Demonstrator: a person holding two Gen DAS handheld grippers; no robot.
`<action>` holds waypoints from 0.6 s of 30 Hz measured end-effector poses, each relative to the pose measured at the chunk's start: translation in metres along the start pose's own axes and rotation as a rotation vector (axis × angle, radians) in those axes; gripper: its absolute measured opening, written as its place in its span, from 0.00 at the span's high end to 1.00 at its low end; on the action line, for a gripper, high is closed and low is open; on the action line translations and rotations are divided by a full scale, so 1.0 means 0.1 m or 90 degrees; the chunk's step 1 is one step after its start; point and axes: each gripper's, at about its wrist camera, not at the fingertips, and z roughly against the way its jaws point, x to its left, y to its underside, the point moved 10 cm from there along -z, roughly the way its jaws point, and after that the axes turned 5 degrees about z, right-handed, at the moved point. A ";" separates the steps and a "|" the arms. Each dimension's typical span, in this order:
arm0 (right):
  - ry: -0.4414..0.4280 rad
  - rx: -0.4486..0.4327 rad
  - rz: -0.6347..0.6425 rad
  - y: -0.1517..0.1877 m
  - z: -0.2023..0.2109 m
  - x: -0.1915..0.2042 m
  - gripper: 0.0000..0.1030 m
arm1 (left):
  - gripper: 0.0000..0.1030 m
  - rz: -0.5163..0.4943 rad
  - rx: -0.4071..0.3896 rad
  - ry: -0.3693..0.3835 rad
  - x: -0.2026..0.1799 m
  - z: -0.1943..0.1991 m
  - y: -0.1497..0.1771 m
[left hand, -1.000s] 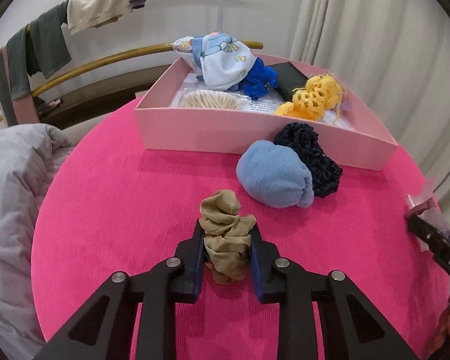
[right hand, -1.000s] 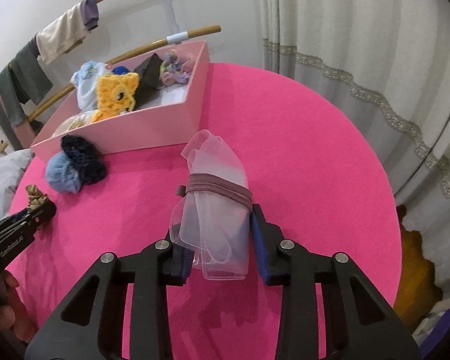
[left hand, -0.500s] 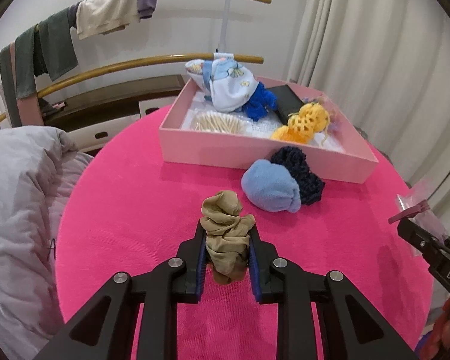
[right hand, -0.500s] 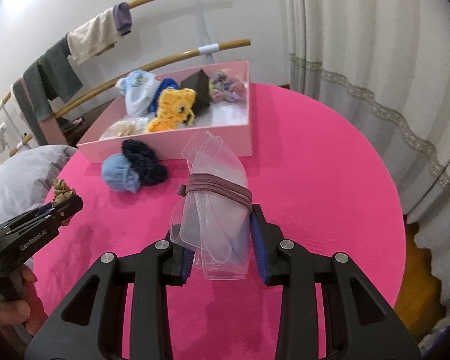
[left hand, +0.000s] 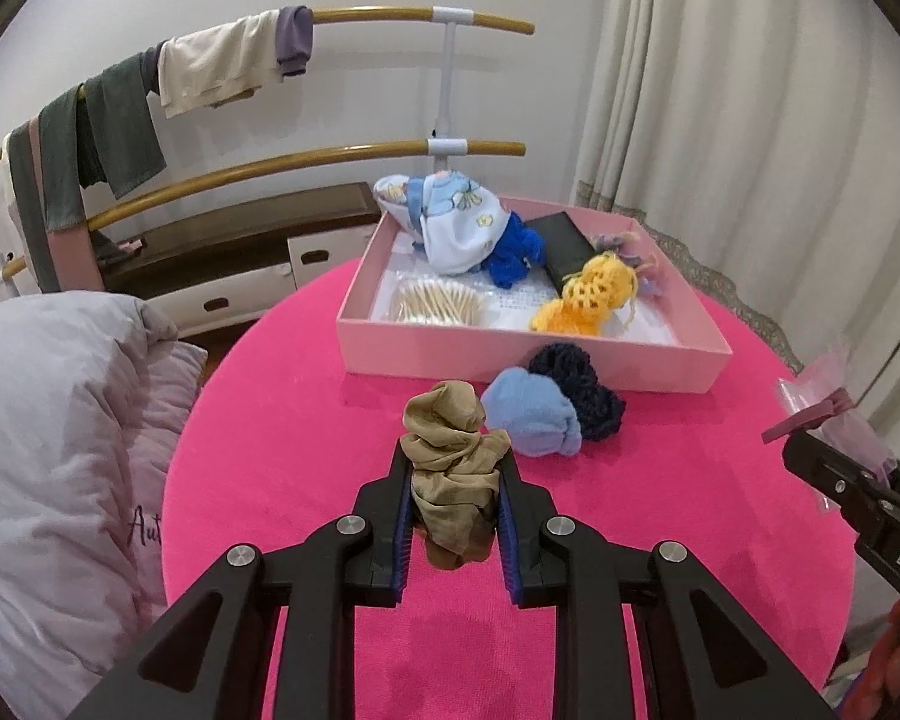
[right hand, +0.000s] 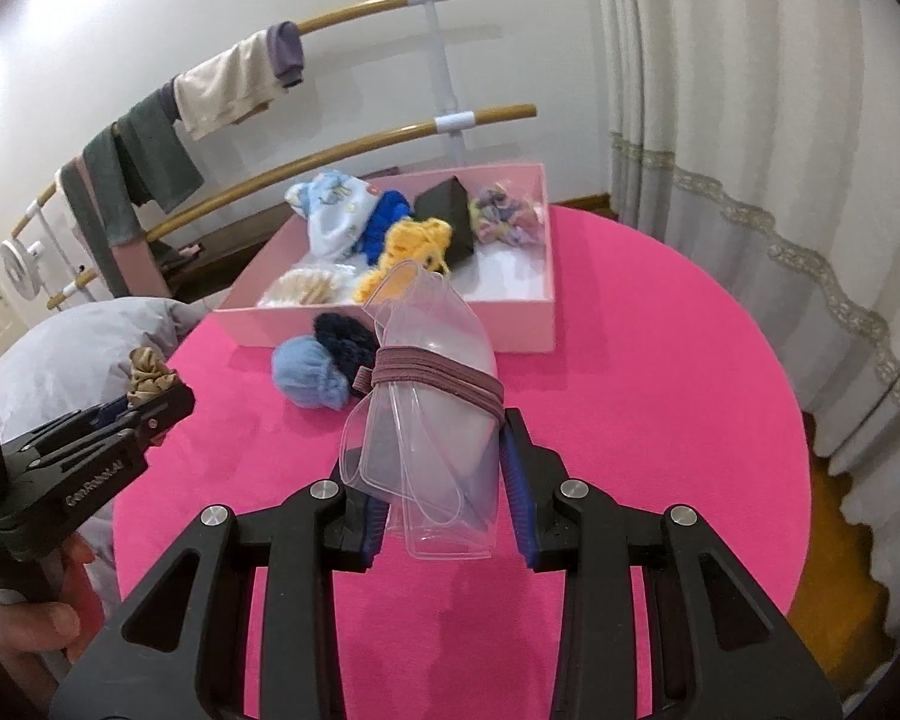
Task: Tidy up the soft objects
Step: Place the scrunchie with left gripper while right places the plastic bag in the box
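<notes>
My left gripper [left hand: 453, 468] is shut on a tan bunched stocking [left hand: 450, 468] and holds it above the pink table; it also shows in the right wrist view [right hand: 147, 375]. My right gripper [right hand: 444, 450] is shut on a clear plastic bag [right hand: 432, 408] bound with a mauve elastic band [right hand: 438, 375]. A pink box [left hand: 510, 354] at the table's far side holds a floral cloth [left hand: 456, 222], a blue item [left hand: 513, 252], a yellow crochet piece [left hand: 594, 294] and cotton swabs [left hand: 435, 303]. A light blue sock ball [left hand: 531, 414] and a dark navy scrunchie [left hand: 576, 387] lie in front of the box.
The round table has a pink cloth [left hand: 306, 420]. A grey duvet [left hand: 48, 450] lies left of it. A rail with hung clothes [left hand: 210, 66] stands behind, and curtains [left hand: 750, 120] hang on the right. The box also holds a black wallet [right hand: 447, 216] and a pastel scrunchie [right hand: 501, 216].
Both grippers have risen and drawn back from the table, each still holding its item. The box and the loose items have not moved.
</notes>
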 end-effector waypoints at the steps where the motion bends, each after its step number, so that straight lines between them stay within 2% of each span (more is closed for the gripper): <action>1: -0.008 -0.003 0.003 -0.04 0.01 0.04 0.70 | 0.80 -0.001 -0.002 0.000 0.00 0.02 -0.02; 8: -0.026 -0.031 0.025 -0.44 0.04 0.14 0.70 | 0.80 -0.015 -0.029 -0.008 -0.05 0.08 -0.34; 18: -0.016 -0.056 0.038 -0.93 -0.01 0.12 0.69 | 0.79 -0.025 -0.074 -0.024 -0.08 0.05 -0.83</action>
